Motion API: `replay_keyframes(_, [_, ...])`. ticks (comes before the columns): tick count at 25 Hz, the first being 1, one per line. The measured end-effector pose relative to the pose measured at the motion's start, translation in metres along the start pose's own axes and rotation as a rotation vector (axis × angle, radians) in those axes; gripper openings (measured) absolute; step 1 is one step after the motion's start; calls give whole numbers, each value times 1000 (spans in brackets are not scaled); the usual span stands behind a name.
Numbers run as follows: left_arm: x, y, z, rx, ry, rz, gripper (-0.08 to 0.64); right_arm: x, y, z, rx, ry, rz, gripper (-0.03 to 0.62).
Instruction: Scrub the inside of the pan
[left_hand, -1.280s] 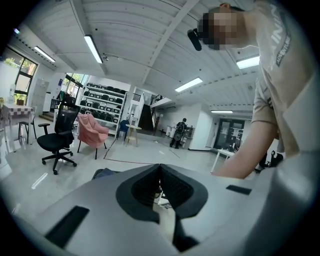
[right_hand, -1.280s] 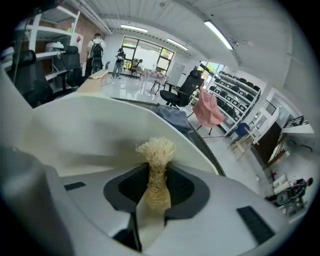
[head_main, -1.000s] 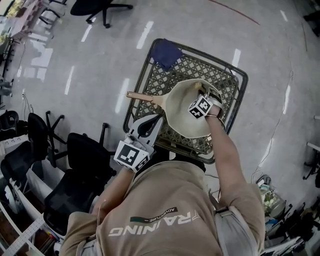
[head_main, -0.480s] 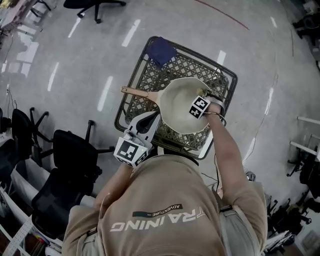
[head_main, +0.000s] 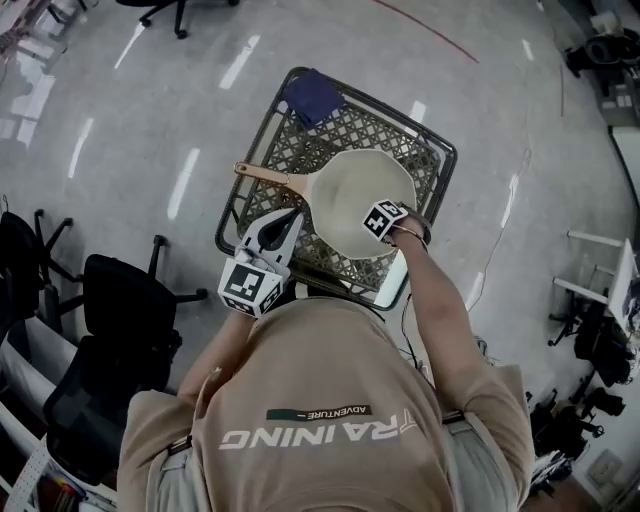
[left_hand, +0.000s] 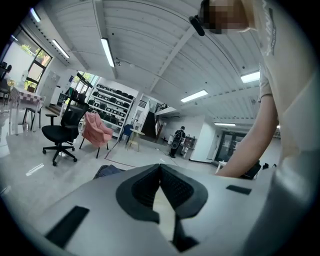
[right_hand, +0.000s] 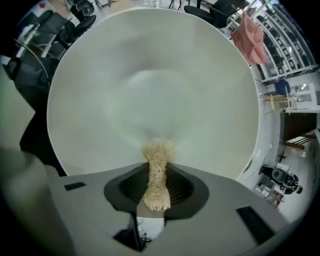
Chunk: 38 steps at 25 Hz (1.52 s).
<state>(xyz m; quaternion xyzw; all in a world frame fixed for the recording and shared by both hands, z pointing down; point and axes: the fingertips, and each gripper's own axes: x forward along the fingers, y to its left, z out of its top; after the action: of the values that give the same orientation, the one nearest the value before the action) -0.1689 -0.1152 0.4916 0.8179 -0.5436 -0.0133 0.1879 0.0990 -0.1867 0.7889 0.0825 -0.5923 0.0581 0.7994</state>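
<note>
The right gripper (right_hand: 158, 172) is closed partway, its jaws pinching a straw scrubber (right_hand: 158, 150) whose tuft sticks out past the tips. Straight ahead of those tips lies the pan (right_hand: 150, 85), showing its cream inside. I cannot tell whether the tuft touches the near wall. The left gripper (left_hand: 160, 169) has its jaws together on the pan's rim, bracing it on a wire cart (head_main: 350, 125). Scrubbing seems under way at the wall nearest the right gripper. The next stroke calls for pressure on the tuft and a sweep away across the floor, with the left grip firm.
</note>
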Motion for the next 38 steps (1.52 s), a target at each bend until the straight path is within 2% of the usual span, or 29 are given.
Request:
replay_keyframes(3, [0,0,5,5,-12,-4,18,-1,29,4,70,-7,112,104])
replay_keyframes(8, [-5,-3,6,13,-4,-46,18,-16,76,26,280,-49,293,104])
replay_keyframes(14, [-8,-1,4,24,6,-55,18,-37,111,84,494,-168,499,104])
replay_keyframes(20, [-13,4,6,33,10,-43,18,-51,106,125,652,-238,570,103])
replay_keyframes(25, [-12,11,7,39,12,-29,18,-63,92,157,889,-332,664,103])
replay_keyframes(28, [-11,9,7,44,19,-32,18,-75,71,176,1020,-430,702,103])
replay_keyframes(31, [-11,7,6,50,27,-36,18,-86,48,186,1074,-547,703,103])
replay_keyframes(33, [-9,5,6,52,32,-37,18,-92,33,187,1053,-622,649,103])
replay_keyframes(36, [-4,0,8,66,46,-50,18,-92,12,178,944,-714,459,103])
replay_keyframes(38, [3,-7,11,80,53,-66,18,-86,3,166,843,-736,333,103])
